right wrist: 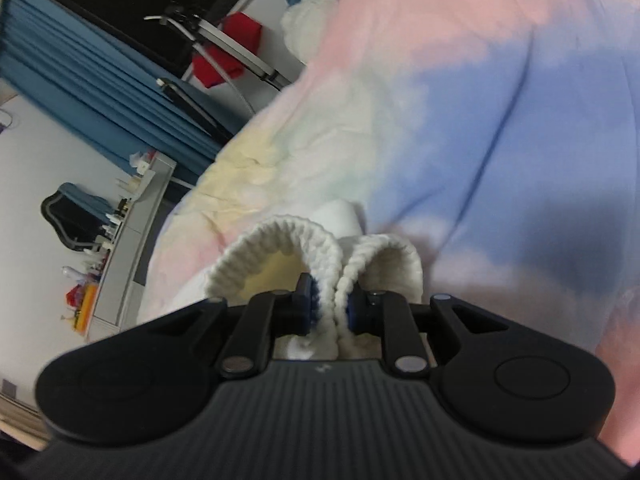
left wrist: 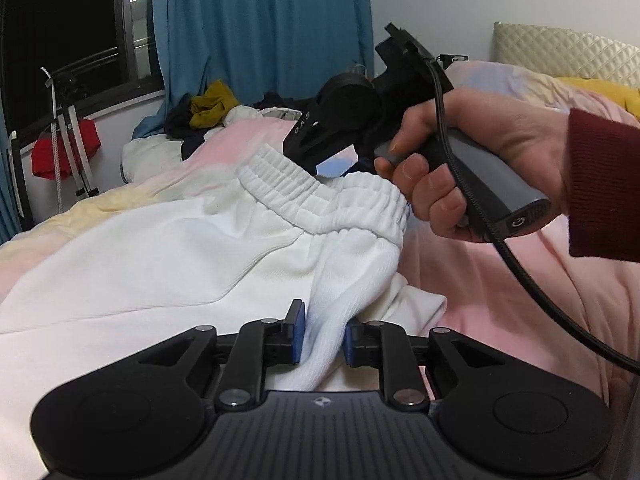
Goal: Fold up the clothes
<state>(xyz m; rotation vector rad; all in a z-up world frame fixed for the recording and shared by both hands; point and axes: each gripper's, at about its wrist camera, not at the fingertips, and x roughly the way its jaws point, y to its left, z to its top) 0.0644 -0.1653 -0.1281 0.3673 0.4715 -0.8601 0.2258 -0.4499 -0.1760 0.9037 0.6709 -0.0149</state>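
Bedroom at night: a bed covered by a pastel duvet (left wrist: 500, 280) in pink, yellow and blue fills both views, with a blue curtain (left wrist: 260, 40) and a dark window at the upper left of the left wrist view. White sweatpants (left wrist: 160, 248) lie spread across the duvet, filling the lower left and centre of that view, their ribbed elastic waistband (left wrist: 320, 196) raised at mid-frame. At the bottom centre, the left gripper (left wrist: 323, 336) has its blue-padded fingers (left wrist: 297, 330) clamped on a thick fold of the white fabric. At the upper right, the person's right hand (left wrist: 460, 168), in a dark red sleeve, grips the handle of the right gripper (right wrist: 328, 304). In the right wrist view its fingers (right wrist: 306, 300) are pinched together on the waistband, which bulges up in two loops either side of them. A loose pile of other clothes (left wrist: 208, 108), mustard and dark, sits at the far end of the bed, centre left. Judging by the two holds, the pants are mid-fold. The next move seems to call for carrying both held parts across together and laying them flat, keeping the fabric taut so it does not bunch.
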